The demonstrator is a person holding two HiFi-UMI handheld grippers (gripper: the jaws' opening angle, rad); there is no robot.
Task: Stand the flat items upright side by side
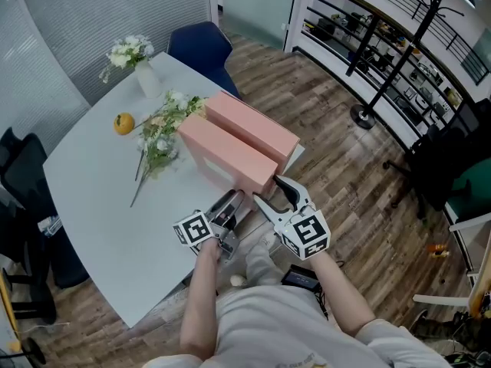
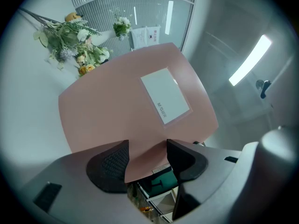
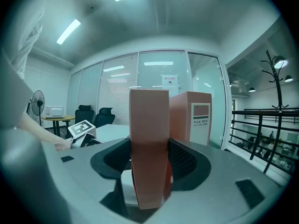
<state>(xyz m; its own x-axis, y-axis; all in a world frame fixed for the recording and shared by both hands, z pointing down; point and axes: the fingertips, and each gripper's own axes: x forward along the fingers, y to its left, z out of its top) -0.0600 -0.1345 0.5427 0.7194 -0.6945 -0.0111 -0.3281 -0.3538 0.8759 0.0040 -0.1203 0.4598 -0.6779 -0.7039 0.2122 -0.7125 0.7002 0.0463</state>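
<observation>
where the boxes are: both pink boxes, the near file box (image 1: 226,156) and the far file box (image 1: 249,125), stand upright side by side by the table (image 1: 100,198) edge, centre of the head view. Looks pretty much done to me.
left claw: the left gripper (image 2: 147,158) is spread wide, with a corner of the near file box filling the gap. Both pads look pressed on it.
right claw: the right gripper (image 3: 148,160) is also wide, clamped across the narrow end of the near file box, which sits dead centre in its view.
how it'll handle: my guess is light and hollow, with stiff-ish panels that could bow if you squeeze hard. The smooth skin is probably a bit slippery. It's tall and thin, so it'll tip sideways easily.
where to grab: across the narrow thickness at an end edge, fairly low down, one claw per side.
can't see: the box's foot is hidden behind the right gripper's own body. Can't tell if the two boxes touch or just sit close.
also fuzzy: no idea what's inside. The label print in the left gripper view is too small to read.
other stuff: loose flowers (image 1: 161,129) and an orange (image 1: 123,123) in the upper left, well clear.
</observation>
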